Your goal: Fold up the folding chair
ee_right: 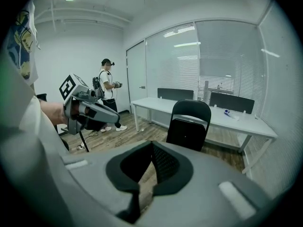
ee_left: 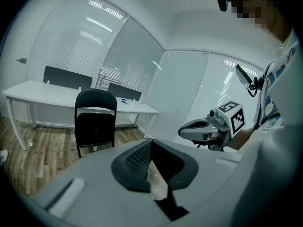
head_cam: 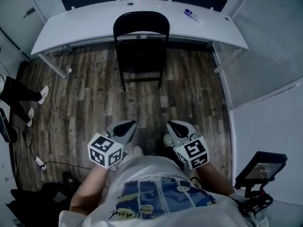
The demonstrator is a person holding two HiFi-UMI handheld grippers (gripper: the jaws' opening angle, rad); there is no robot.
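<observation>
I hold both tongs low in front of my body above the wood floor [head_cam: 85,108], the left gripper [head_cam: 127,125] and the right gripper [head_cam: 174,125] side by side and pointing ahead, each with its marker cube nearest me. In both gripper views the dark jaws meet at their tips with nothing caught between them, so both tongs are closed and empty. The black folding chair [head_cam: 141,51] stands on its legs well ahead of me, apart from both tongs, its seat toward me and its backrest close against the front edge of the long white table [head_cam: 85,22]. A small white and blue object [head_cam: 194,16], too small to identify, lies on the tabletop to the right of the chair. Another person [ee_right: 108,91] stands off to my left near the wall, holding a device, and a small screen on a stand [head_cam: 261,168] sits at my right.
</observation>
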